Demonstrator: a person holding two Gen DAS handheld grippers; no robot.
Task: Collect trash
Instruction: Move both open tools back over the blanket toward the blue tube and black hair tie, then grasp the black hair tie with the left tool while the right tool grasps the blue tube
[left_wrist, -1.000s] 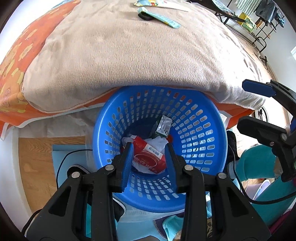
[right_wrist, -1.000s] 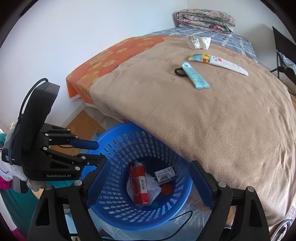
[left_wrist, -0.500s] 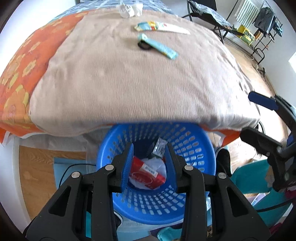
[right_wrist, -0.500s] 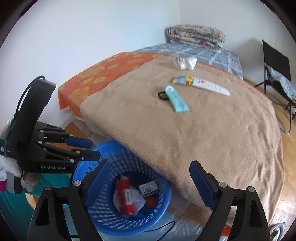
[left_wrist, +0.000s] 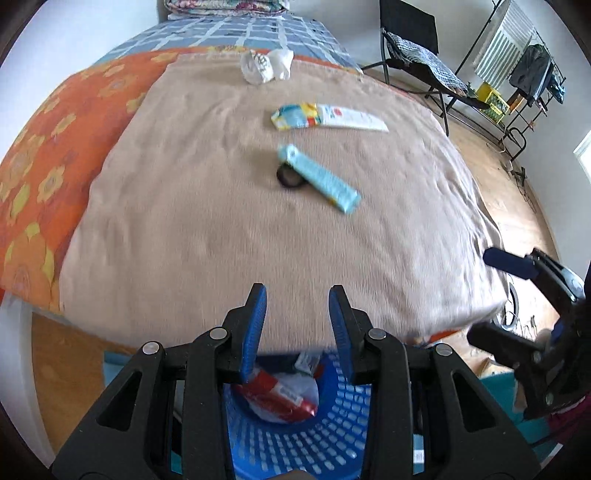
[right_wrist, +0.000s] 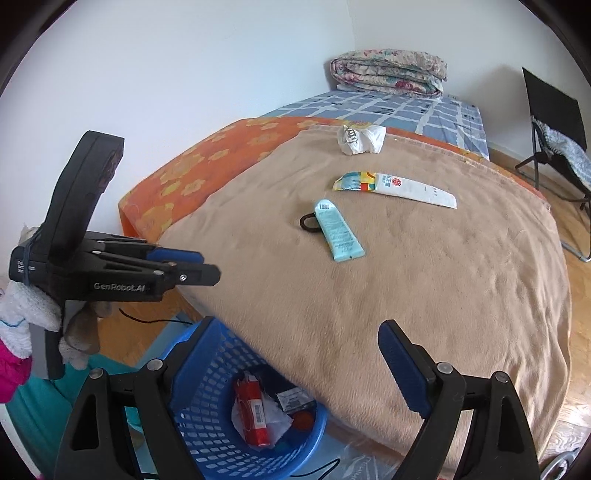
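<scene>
Blue basket (right_wrist: 207, 417): sits on the floor just under my jaws, tucked against the edge of the bed; a red packet (right_wrist: 253, 415), a dark sachet (right_wrist: 293, 398) and crumpled white paper lie in it.
Left gripper (left_wrist: 297, 325): I see its jaws parted to a narrow gap with nothing between them, poised over the near edge of the blanket.
Right gripper (right_wrist: 295, 354): my jaws are spread wide and empty, framing the blanket (right_wrist: 406, 288) ahead.
Trash to fetch: light blue tube (right_wrist: 338, 230), well ahead of both jaw sets and slightly right of the left pair; its top end overlaps a black ring (right_wrist: 308, 223).
Farther trash: a white-and-coloured long wrapper (right_wrist: 395, 186) beyond the tube, and a crumpled white wad (right_wrist: 362, 138) beyond that, near the blanket's far edge.
Step in hand, as I judge it: reaching out from the basket for the next piece, most likely the tube, since it is nearest.
Doing it well: I would bring the wide right jaws in across the tube's short width, near its middle, clear of the ring, so I do not drag the ring along unless I mean to.
Surface: soft pile, so I would press the tips slightly into it to get under the flat tube.
Risk: a flat, slick tube may slide or fold; close slowly.
Left view: blurred, so I trust the right view for placement.
</scene>
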